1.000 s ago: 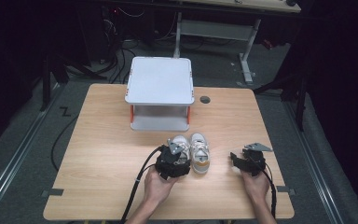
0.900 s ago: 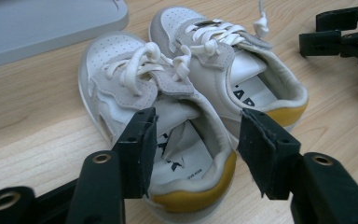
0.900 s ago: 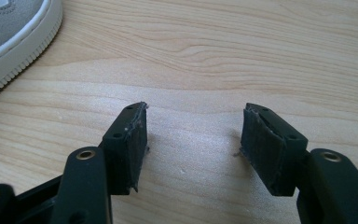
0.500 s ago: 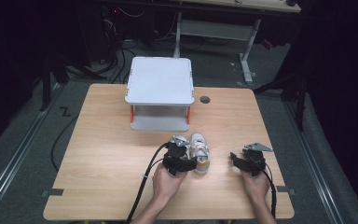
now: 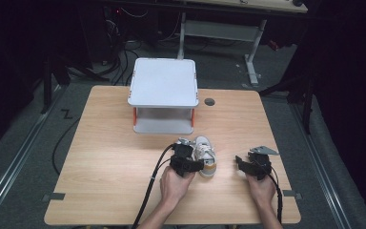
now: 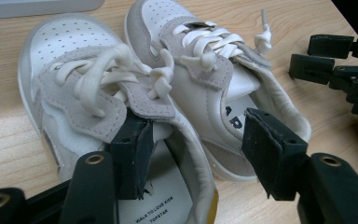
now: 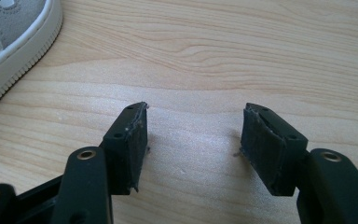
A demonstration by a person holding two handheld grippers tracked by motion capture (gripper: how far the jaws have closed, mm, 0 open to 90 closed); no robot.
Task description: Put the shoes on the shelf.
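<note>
Two small white and grey sneakers (image 5: 205, 151) lie side by side in front of the shelf, toes pointing away from me. My left gripper (image 5: 194, 161) is at their heel ends. In the left gripper view it (image 6: 198, 140) stands open, one jaw inside the mouth of the left sneaker (image 6: 74, 79), the other over the mouth of the right sneaker (image 6: 205, 70), so the two inner walls sit between the jaws. My right gripper (image 5: 240, 163) rests right of the shoes, open (image 7: 193, 116) over bare wood, with a sneaker sole (image 7: 14, 37) at its view's edge.
A white two-level shelf (image 5: 163, 88) with orange posts stands at the table's back middle. A dark round hole (image 5: 209, 101) sits in the wooden table (image 5: 100, 157) beside it. Cables trail from both grippers toward the front edge. The right gripper (image 6: 335, 65) also appears beyond the shoes.
My left gripper has moved forward and a little right, bringing its jaws into the heel openings of the sneakers. The right gripper has stayed put.
</note>
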